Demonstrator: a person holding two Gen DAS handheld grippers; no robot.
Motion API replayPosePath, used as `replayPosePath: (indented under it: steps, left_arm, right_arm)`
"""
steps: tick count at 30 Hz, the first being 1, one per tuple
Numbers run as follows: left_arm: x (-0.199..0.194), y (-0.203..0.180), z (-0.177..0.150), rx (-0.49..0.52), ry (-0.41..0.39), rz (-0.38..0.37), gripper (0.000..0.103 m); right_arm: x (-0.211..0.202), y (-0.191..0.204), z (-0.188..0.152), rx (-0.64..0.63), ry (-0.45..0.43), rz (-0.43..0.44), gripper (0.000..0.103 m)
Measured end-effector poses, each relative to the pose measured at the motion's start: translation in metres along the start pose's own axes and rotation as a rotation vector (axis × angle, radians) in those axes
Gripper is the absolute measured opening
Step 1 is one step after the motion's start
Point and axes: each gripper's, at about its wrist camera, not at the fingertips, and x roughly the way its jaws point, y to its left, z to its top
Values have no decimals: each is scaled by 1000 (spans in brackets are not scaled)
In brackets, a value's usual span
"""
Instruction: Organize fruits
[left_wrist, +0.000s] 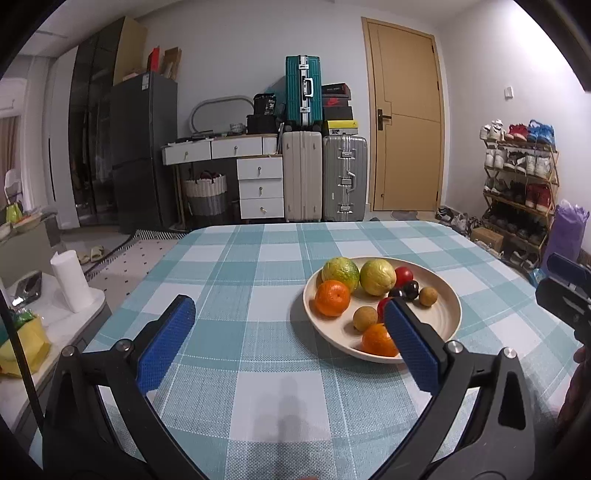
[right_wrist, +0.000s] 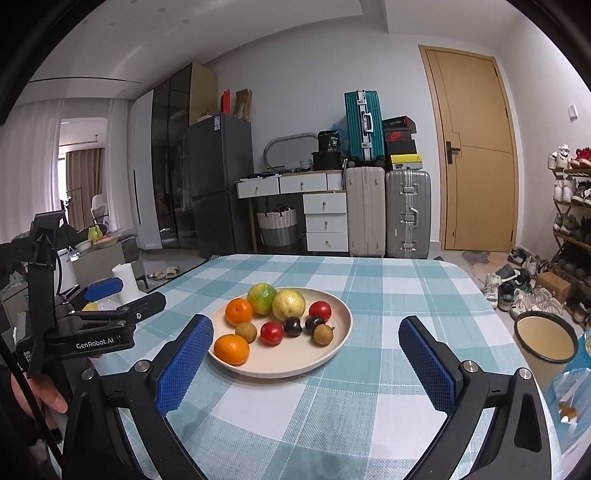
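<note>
While the round cream plate (right_wrist: 340, 314) of mixed fruit is sitting on the teal checked tablecloth (right_wrist: 406, 295), the left gripper (left_wrist: 290, 341) and right gripper (right_wrist: 306, 363) are both hovering, fingers spread wide, gripping nothing.

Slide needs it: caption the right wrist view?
Open right gripper faces a plate of fruit on a checked table.
</note>
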Motion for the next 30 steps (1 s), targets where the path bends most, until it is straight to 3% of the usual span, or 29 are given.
replayPosePath:
  steps: [9, 15, 30]
  left_arm:
    - [-10, 9, 0, -42, -57, 8, 102]
    - [-7, 8, 0, -38, -57, 6, 102]
    - [-6, 8, -1, -38, -56, 7, 102]
  right_arm:
    - [9, 3, -1, -17, 34, -12, 103]
    - [5, 14, -3, -80, 6, -12, 103]
    - [6, 11, -4, -69, 8, -7, 103]
